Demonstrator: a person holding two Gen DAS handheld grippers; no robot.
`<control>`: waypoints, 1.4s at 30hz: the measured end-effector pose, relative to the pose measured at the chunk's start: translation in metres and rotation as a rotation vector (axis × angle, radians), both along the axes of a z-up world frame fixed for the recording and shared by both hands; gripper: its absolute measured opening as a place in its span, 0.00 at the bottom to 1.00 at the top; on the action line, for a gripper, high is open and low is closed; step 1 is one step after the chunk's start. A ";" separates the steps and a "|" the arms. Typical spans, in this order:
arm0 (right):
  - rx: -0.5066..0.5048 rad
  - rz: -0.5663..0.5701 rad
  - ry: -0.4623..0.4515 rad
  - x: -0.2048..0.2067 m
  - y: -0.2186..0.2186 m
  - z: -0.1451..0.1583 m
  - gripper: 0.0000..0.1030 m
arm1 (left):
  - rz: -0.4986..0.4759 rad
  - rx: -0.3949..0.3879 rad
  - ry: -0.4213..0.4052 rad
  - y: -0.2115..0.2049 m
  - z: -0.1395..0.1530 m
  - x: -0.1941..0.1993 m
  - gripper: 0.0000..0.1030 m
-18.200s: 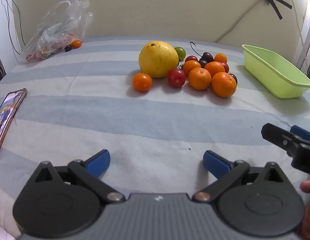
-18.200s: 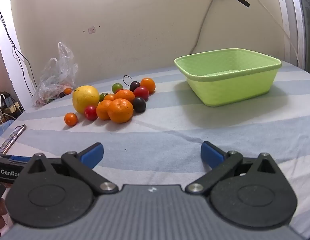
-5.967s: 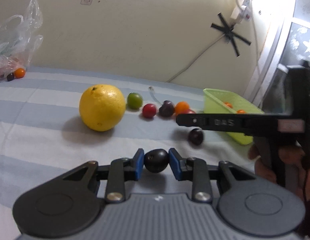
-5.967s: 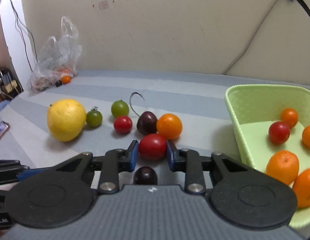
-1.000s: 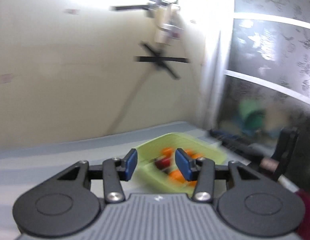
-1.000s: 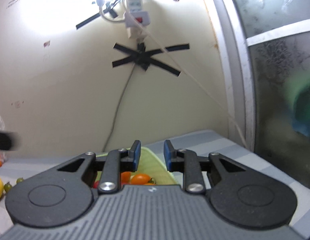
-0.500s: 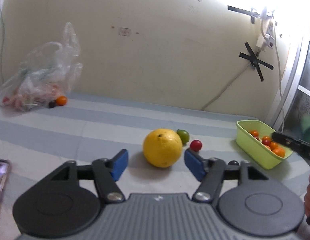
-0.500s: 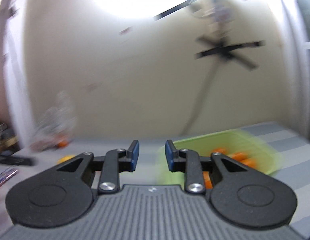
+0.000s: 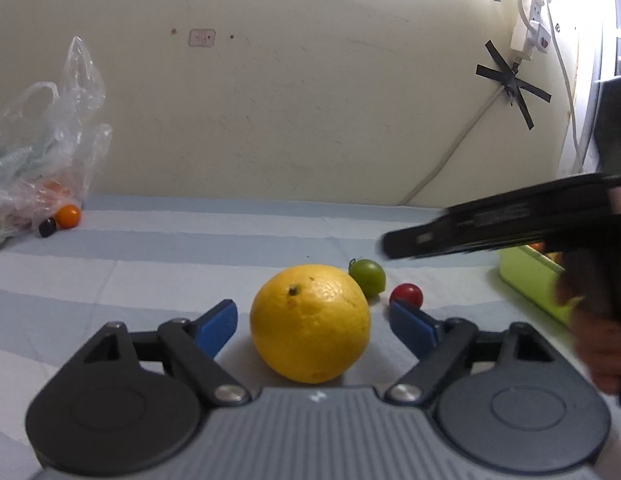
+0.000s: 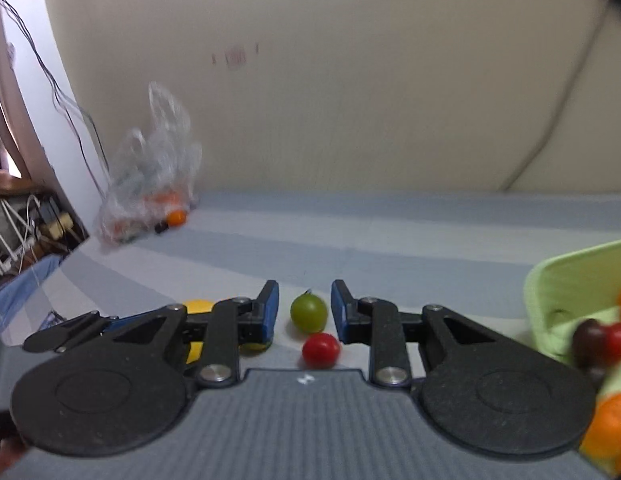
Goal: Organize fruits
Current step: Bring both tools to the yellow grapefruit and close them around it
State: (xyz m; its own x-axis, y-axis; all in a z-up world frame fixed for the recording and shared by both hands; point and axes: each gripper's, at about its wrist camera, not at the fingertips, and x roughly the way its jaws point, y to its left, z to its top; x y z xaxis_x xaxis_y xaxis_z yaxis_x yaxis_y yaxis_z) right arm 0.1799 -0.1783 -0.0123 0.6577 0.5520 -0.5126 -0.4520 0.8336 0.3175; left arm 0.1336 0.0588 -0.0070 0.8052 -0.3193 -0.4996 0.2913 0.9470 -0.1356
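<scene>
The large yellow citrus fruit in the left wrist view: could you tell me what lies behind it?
Behind the yellow citrus, to its right, sit a green tomato and a red tomato on the striped cloth. The green tomato's lower left edge is hidden by the citrus.

— What's the surface?
— A bed sheet in blue and white stripes.
— What's on it?
— A yellow grapefruit between the left jaws, a green tomato and red tomato just beyond the right one, a green basket, a plastic bag far left.
</scene>
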 end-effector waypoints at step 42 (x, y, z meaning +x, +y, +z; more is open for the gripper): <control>0.157 0.209 0.110 -0.121 -0.004 -0.023 0.61 | -0.177 0.021 -0.065 -0.005 0.004 -0.146 0.65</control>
